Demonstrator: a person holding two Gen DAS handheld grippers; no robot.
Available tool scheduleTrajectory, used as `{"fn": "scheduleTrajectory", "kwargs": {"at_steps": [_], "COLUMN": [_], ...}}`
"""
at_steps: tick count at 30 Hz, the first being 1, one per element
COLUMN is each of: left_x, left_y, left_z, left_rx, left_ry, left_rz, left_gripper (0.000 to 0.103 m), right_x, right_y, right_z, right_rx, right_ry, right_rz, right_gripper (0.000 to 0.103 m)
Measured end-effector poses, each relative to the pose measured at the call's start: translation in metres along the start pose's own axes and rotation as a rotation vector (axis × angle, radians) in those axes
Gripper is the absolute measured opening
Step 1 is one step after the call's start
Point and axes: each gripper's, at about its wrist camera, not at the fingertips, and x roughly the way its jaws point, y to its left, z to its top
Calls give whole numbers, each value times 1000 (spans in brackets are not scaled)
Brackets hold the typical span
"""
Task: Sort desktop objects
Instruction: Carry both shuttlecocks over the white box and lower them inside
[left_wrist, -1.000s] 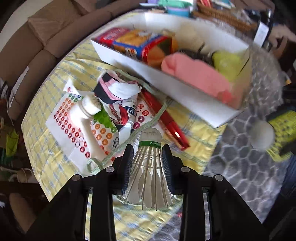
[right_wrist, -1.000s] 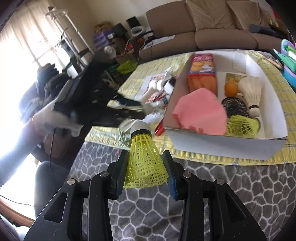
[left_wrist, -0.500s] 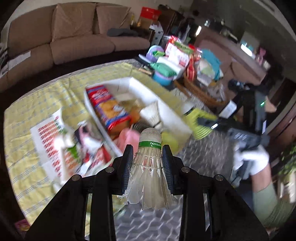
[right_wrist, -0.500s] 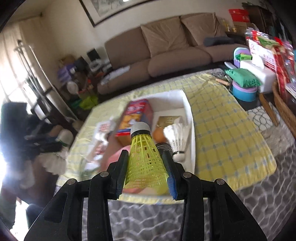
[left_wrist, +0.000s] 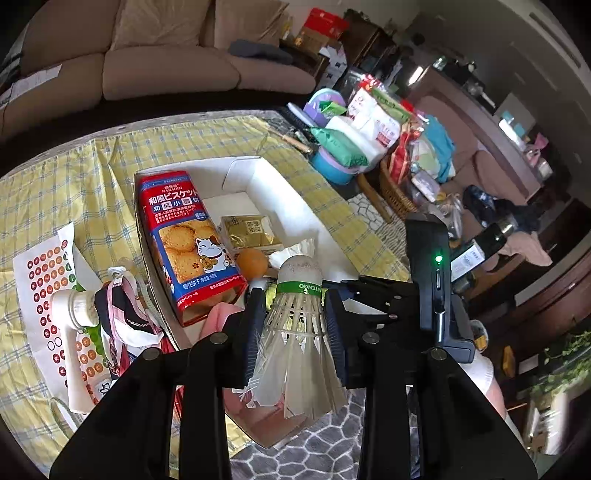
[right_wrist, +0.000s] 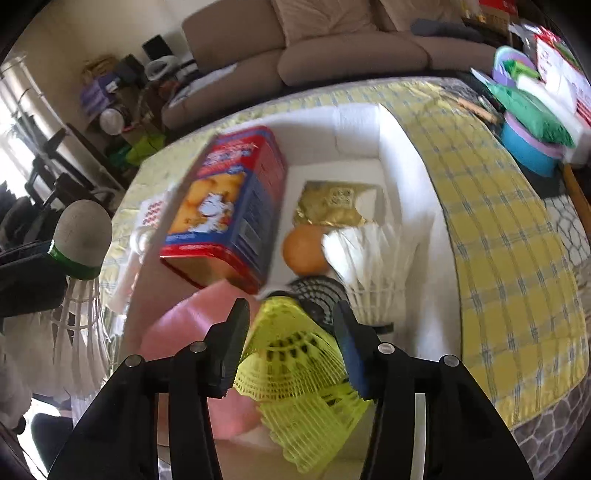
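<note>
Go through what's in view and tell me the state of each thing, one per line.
Left gripper: jaws shut on the white shuttlecock.
White shuttlecock: held, cork end forward.
Right gripper: jaws opening, pads off the skirt.
Yellow shuttlecock: between the jaws, tilted, over the box.
White box: open-topped, partly filled.
Biscuit pack: lying in the box.
Orange: in the box, beside another white shuttlecock.

A brown sofa (left_wrist: 166, 62) stands beyond the claw, past the far table edge. Up and right of the claw, a wicker basket (left_wrist: 397, 192) holds packets, with a blue bowl (left_wrist: 334, 171) just left of it. A plant (left_wrist: 565, 354) shows at the right margin. In the right view, cluttered shelving (right_wrist: 110, 99) stands upper left of the claw.
</note>
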Motion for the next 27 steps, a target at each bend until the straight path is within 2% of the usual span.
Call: {"fn": "scheduleTrajectory", "kwargs": {"at_steps": [2,6,10,13,20,23,27], "left_x": [4,12,31,51,101,106,87], "left_y": [0,-6,-18,-26,-28,-28,-31], "left_z": [0,-1,-1,2,5,2,9], "left_rx": [-5,-9,-7,-4,30,25,26], "left_ry": [5,15,46,75,141,148,118], "left_rz": [-5,-17,-40,-24,122,106,69], "left_gripper": [31,31,31,31,28,28,27], "right_x": [-17,-71,-107,-111,-92,-92,-93], "right_y": [-9,-23,-28,-31,-37,-34,-37], "right_z": [-2,-6,-22,-28,-20,-18,-18], "right_rx": [34,93,105,95,107,95,96], "right_ry": [-35,-162,-195,-191,-142,-150,-146], "right_rz": [40,15,-8,-39,-2,8,14], "right_gripper": [49,52,54,54,53,53,53]}}
